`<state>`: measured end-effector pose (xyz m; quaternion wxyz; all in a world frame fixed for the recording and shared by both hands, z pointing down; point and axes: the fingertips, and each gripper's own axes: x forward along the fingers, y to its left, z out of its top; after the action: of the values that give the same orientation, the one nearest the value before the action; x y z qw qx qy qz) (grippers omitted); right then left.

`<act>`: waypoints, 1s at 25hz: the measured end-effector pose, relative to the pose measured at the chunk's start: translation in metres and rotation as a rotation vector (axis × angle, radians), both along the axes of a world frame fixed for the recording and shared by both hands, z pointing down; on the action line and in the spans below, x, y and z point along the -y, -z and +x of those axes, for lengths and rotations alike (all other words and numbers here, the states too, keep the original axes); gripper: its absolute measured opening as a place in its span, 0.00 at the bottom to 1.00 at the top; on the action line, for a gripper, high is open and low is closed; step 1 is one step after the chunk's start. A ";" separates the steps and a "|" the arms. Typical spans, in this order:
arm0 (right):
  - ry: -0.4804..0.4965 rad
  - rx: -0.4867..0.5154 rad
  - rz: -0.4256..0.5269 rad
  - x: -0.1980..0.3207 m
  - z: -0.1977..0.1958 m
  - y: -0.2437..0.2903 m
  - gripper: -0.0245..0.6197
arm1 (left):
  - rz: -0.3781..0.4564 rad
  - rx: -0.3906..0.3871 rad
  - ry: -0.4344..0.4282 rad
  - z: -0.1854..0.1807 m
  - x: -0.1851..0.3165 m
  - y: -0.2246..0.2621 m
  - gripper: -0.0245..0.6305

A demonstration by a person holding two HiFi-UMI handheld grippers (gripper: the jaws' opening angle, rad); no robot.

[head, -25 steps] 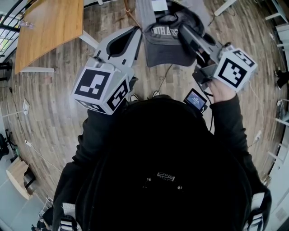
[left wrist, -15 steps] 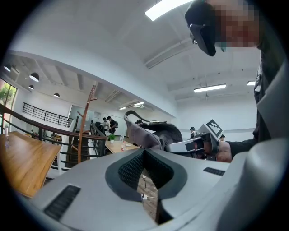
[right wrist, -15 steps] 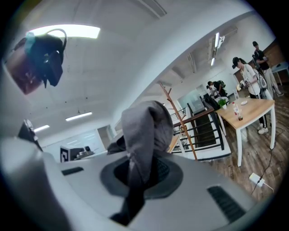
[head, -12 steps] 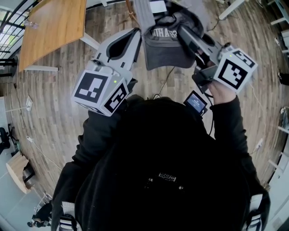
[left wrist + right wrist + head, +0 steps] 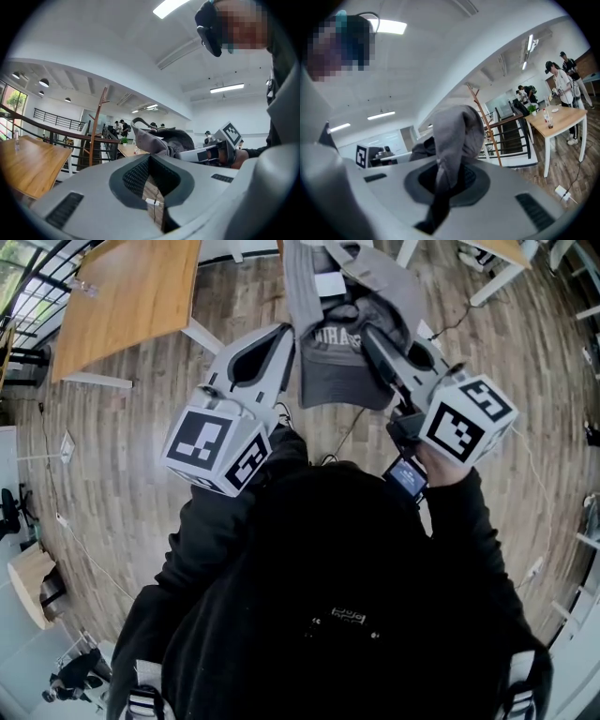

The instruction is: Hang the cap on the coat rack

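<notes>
A grey cap (image 5: 339,360) with white lettering hangs in front of me, over the wooden floor. My right gripper (image 5: 367,334) is shut on its cloth; in the right gripper view the grey cap (image 5: 457,131) runs down between the closed jaws of the right gripper (image 5: 445,180). My left gripper (image 5: 284,332) stands beside the cap's left edge, its jaws drawn together with nothing in them. Beyond the left gripper (image 5: 152,187) the cap (image 5: 161,140) bulges. The wooden coat rack (image 5: 97,124) stands further off, and this coat rack (image 5: 485,124) shows just behind the cap.
A wooden table (image 5: 122,296) lies to the left and a white-legged table (image 5: 497,254) to the far right. A black railing (image 5: 70,140) runs behind the rack. People stand at a table (image 5: 558,119) on the right. Cables (image 5: 347,423) trail over the floor.
Both grippers and the cap have shifted slightly; the right gripper has moved a little left and closer to me, still holding the cap. My head has tilted, showing more floor ahead.
</notes>
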<state>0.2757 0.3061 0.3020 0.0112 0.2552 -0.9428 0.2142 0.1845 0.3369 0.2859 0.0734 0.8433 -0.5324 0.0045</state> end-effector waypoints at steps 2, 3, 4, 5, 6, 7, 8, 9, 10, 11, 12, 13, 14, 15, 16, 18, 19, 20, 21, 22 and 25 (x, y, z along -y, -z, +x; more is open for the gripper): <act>-0.009 -0.012 0.008 0.000 0.000 -0.003 0.05 | -0.002 -0.007 0.005 0.000 0.002 -0.003 0.05; -0.011 -0.015 0.014 0.000 0.000 -0.003 0.05 | -0.001 -0.011 0.005 -0.001 0.002 -0.004 0.05; -0.012 -0.017 0.020 -0.001 -0.001 -0.004 0.05 | 0.002 -0.013 0.005 -0.001 0.003 -0.005 0.05; -0.013 -0.018 0.026 -0.001 -0.001 -0.005 0.05 | 0.007 -0.014 0.003 -0.002 0.004 -0.007 0.04; -0.015 -0.018 0.033 -0.001 -0.002 -0.007 0.05 | 0.014 -0.014 0.000 -0.002 0.006 -0.008 0.04; -0.017 -0.018 0.043 -0.001 -0.002 -0.008 0.05 | 0.023 -0.014 -0.004 -0.003 0.007 -0.009 0.04; -0.018 -0.020 0.054 -0.001 -0.001 -0.009 0.06 | 0.033 -0.015 -0.008 -0.002 0.009 -0.010 0.04; -0.020 -0.021 0.064 -0.002 -0.001 -0.010 0.05 | 0.042 -0.015 -0.011 -0.001 0.009 -0.011 0.05; -0.021 -0.022 0.070 -0.003 -0.001 -0.011 0.05 | 0.048 -0.015 -0.013 -0.001 0.008 -0.013 0.05; -0.025 -0.023 0.070 -0.004 -0.001 -0.013 0.05 | 0.050 -0.017 -0.015 0.000 0.006 -0.014 0.05; -0.029 -0.024 0.068 -0.002 -0.002 -0.014 0.05 | 0.049 -0.019 -0.019 -0.002 0.007 -0.015 0.05; -0.033 -0.026 0.065 0.006 -0.007 -0.014 0.05 | 0.049 -0.022 -0.022 -0.007 0.015 -0.014 0.05; -0.036 -0.029 0.062 0.022 -0.016 -0.011 0.05 | 0.049 -0.026 -0.024 -0.016 0.031 -0.011 0.04; -0.037 -0.032 0.059 0.045 -0.029 -0.005 0.05 | 0.047 -0.032 -0.025 -0.030 0.054 -0.006 0.05; -0.035 -0.036 0.055 0.071 -0.046 0.001 0.05 | 0.045 -0.038 -0.024 -0.047 0.080 0.000 0.04; -0.028 -0.046 0.048 0.117 -0.079 0.013 0.05 | 0.039 -0.047 -0.022 -0.081 0.127 0.010 0.04; -0.026 -0.052 0.047 0.132 -0.093 0.017 0.05 | 0.036 -0.049 -0.022 -0.095 0.144 0.014 0.05; -0.025 -0.058 0.047 0.144 -0.105 0.019 0.05 | 0.035 -0.052 -0.023 -0.106 0.155 0.016 0.04; -0.026 -0.064 0.048 0.152 -0.115 0.020 0.05 | 0.034 -0.054 -0.025 -0.116 0.164 0.017 0.04; -0.027 -0.069 0.048 0.159 -0.124 0.021 0.05 | 0.033 -0.056 -0.026 -0.125 0.171 0.017 0.05; -0.029 -0.084 0.046 0.178 -0.150 0.019 0.05 | 0.026 -0.053 -0.027 -0.150 0.190 0.015 0.04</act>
<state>0.1256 0.1281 0.2834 0.0417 0.2779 -0.9423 0.1819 0.0343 0.1468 0.2714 0.0765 0.8511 -0.5189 -0.0239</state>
